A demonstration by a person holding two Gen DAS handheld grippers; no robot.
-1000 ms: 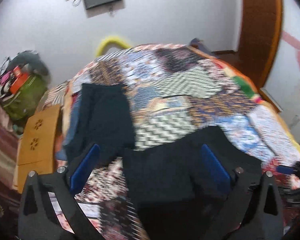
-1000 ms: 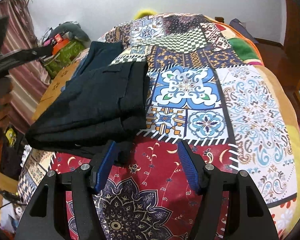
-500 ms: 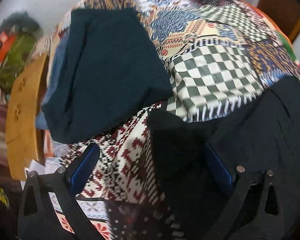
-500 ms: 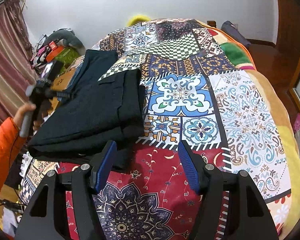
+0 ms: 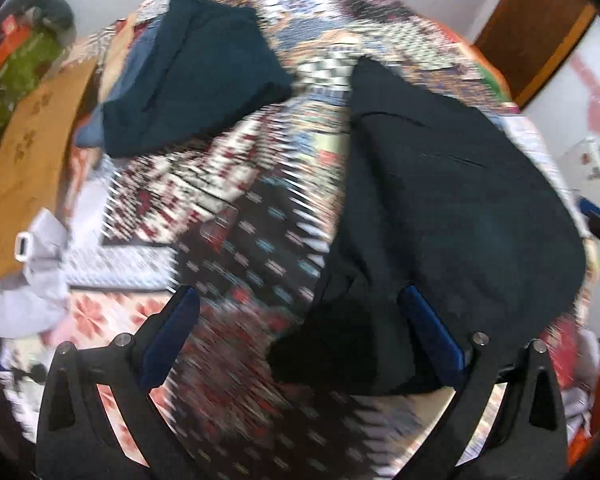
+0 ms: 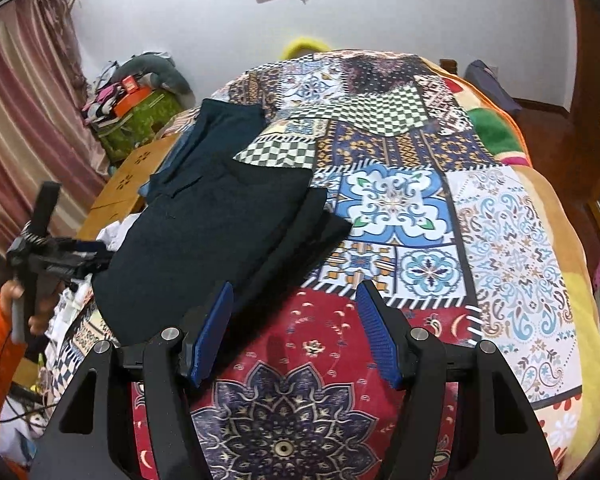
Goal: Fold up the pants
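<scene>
The black pants (image 6: 220,236) lie folded into a thick stack on the patchwork bedspread (image 6: 512,240), left of the bed's middle. In the left wrist view the black pants (image 5: 452,200) fill the right side, their near corner between my fingers. My left gripper (image 5: 296,332) is open just above the bed beside that corner, touching nothing; it also shows at the left of the right wrist view (image 6: 60,256). My right gripper (image 6: 294,328) is open and empty, hovering over the red patch at the pants' near edge.
A second folded dark teal garment (image 5: 192,80) lies farther back on the bed over a blue one (image 6: 156,184). A wooden board (image 5: 28,152) stands at the bed's left edge, with a green box (image 6: 140,120) and clutter behind it. White cloth (image 5: 28,280) lies at the left.
My left gripper has swung quickly to the left and pulled back, so the black pants now sit to its right. The right gripper has drawn back slightly from the stack.
</scene>
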